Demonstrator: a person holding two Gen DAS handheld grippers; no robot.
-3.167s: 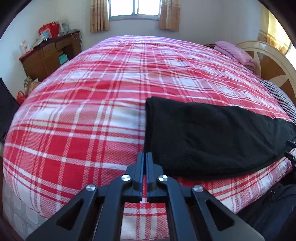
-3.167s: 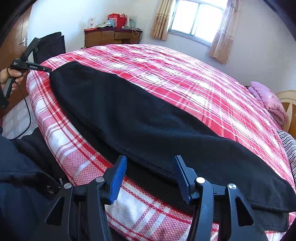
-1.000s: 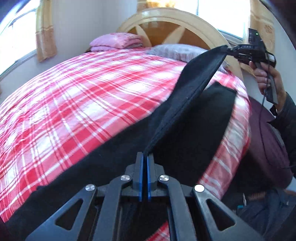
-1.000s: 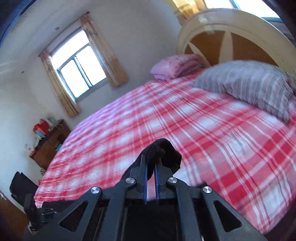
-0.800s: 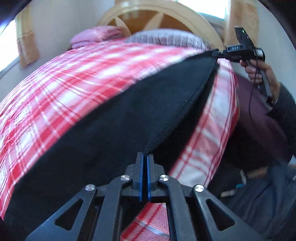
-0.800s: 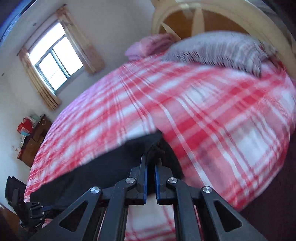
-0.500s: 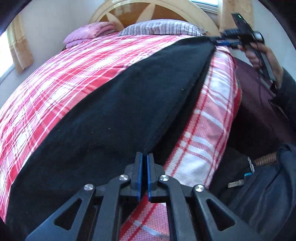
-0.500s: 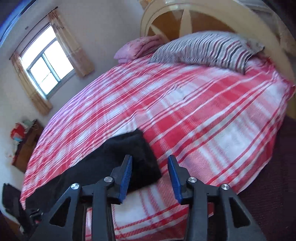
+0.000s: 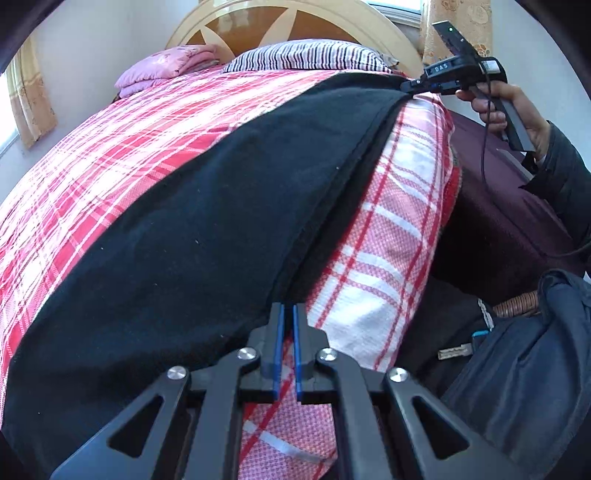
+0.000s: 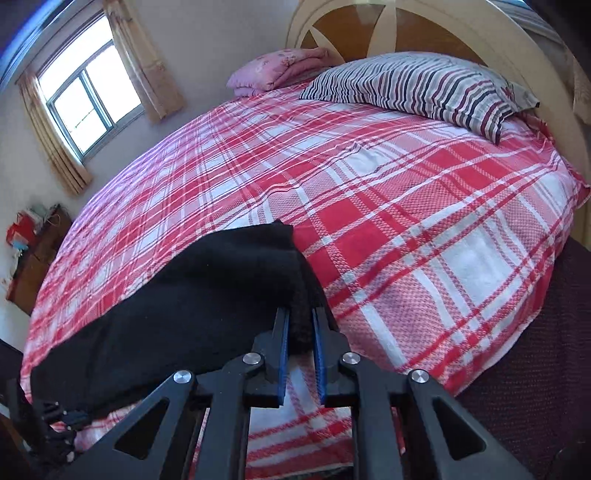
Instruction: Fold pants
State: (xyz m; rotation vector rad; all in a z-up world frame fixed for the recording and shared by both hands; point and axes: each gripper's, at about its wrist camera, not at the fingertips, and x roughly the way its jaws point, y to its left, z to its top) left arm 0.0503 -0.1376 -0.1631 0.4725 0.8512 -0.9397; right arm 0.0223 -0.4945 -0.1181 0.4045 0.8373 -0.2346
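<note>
Up close, the left tongs (image 9: 287,314) sit at the near edge of the bed (image 9: 384,236), blue pads drawn almost together with only a slim gap, their tips at the black pants' (image 9: 192,236) hem; whether cloth is pinched there, I can't tell. The pants lie flat along the red and white checked sheet, doubled over lengthwise so one layer's edge runs just beside the other, stretching from one pair of tongs to the other near the bedside. At the far end, the right tongs (image 10: 300,317) have their pads around a thick fold at the pants' end, cloth bunched between them, though a little daylight shows lower down between the pads, so the grip looks light. The right hand (image 9: 506,107) grasps that tool's handle. Beyond, a striped pillow (image 10: 417,88) rests near the headboard (image 10: 369,33), a folded pink blanket (image 10: 280,70) beside it. Farthest off, a curtained window (image 10: 88,103) glows.
</note>
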